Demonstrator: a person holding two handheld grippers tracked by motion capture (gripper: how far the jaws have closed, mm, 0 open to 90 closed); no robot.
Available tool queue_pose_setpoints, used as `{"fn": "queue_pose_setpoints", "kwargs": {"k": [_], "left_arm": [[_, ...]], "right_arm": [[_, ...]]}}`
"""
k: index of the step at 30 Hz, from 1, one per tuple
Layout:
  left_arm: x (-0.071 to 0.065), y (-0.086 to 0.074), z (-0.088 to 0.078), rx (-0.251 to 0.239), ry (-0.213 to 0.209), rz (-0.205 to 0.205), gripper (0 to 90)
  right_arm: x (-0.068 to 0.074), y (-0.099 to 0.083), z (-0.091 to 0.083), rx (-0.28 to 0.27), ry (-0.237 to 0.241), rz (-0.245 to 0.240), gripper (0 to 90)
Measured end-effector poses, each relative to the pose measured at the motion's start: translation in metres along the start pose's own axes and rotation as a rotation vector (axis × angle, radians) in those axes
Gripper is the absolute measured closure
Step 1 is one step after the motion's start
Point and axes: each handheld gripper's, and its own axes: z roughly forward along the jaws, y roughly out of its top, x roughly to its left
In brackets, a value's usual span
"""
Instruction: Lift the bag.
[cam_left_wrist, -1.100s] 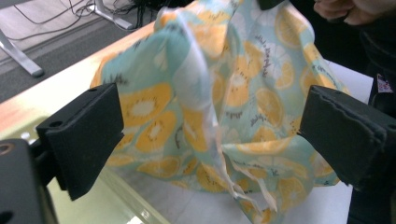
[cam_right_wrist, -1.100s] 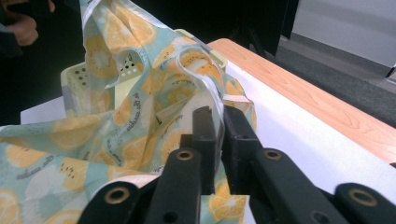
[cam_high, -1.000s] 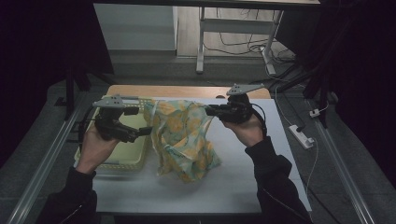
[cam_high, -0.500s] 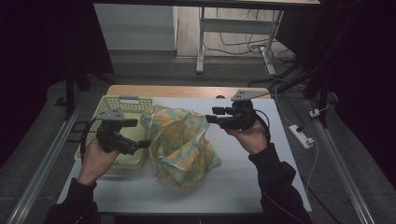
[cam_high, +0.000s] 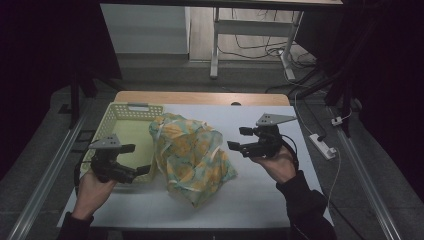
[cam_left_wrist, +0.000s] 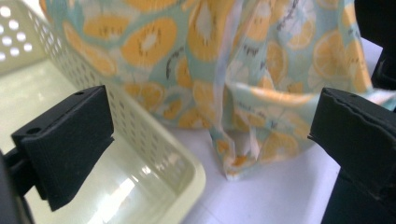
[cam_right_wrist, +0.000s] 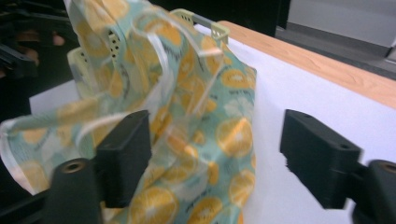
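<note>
A teal cloth printed with orange slices (cam_high: 192, 155) lies crumpled on the white table (cam_high: 260, 200), its left side resting against a pale yellow perforated basket (cam_high: 132, 106). My left gripper (cam_high: 140, 159) stands open at the basket's near right corner. In the left gripper view, its jaws (cam_left_wrist: 212, 107) frame the basket rim (cam_left_wrist: 187, 172) and a hanging fold of cloth (cam_left_wrist: 210, 42) without touching either. My right gripper (cam_high: 236, 138) is just right of the cloth. Its jaws have just been opening, and they (cam_right_wrist: 215, 140) stand apart with the cloth (cam_right_wrist: 187, 70) beyond them, not gripped.
A wooden strip (cam_high: 200, 97) runs along the table's far edge. On the floor to the right lies a white power strip (cam_high: 322, 145). Metal rails (cam_high: 45, 175) flank the table. A frame with legs (cam_high: 215, 45) stands behind it. The basket (cam_right_wrist: 212, 25) has a handle slot.
Both hands have dropped and drawn apart toward the near edge. The cloth, held up between the grippers before, now slumps on the table. The right jaws have opened off it.
</note>
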Motion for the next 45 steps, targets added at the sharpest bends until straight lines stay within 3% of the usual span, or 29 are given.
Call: {"fn": "queue_pose_setpoints", "kwargs": {"k": [9,18,27,32,38,43,45], "left_arm": [[-0.013,-0.036,-0.006,-0.006,0.007,-0.037,0.0],[-0.023,-0.067,-0.018,-0.011,0.069,-0.064,0.0],[-0.025,-0.092,-0.025,-0.007,0.127,-0.091,0.0],[-0.022,-0.104,-0.025,0.011,0.138,-0.113,0.0],[-0.018,-0.117,-0.024,0.044,0.159,-0.144,0.0],[-0.019,-0.122,-0.024,0.075,0.192,-0.147,0.0],[-0.02,-0.123,-0.024,0.093,0.203,-0.146,0.0]], "right_arm": [[0.012,-0.039,-0.013,0.034,-0.11,-0.001,4.4],[0.013,-0.087,-0.042,0.047,-0.164,0.047,1.1],[0.014,-0.125,-0.068,0.042,-0.244,0.099,0.0],[0.014,-0.142,-0.074,0.068,-0.288,0.1,0.0],[0.014,-0.159,-0.078,0.123,-0.3,0.12,0.0],[0.015,-0.17,-0.077,0.174,-0.311,0.133,0.0],[0.016,-0.17,-0.079,0.164,-0.325,0.138,0.0]]}}
